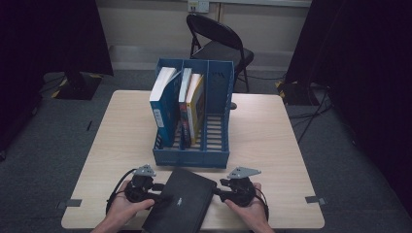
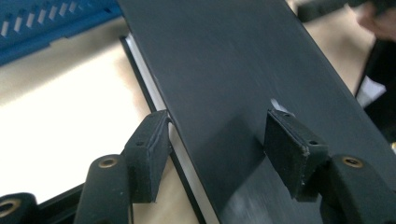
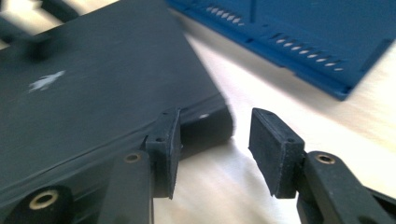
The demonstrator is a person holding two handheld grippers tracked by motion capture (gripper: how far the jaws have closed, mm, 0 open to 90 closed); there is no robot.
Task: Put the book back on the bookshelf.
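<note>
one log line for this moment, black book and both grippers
black book: flat on table, near blue file rack | left gripper: open, fingers astride book edge | right gripper: open at book corner

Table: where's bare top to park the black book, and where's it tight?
Free: the table to the right of the blue file rack, out to the right edge, and the strip to the rack's left. The rack's right slot is empty. Crowded: the near edge, where the black book lies between the left gripper and right gripper, close to the rack's front.
</note>
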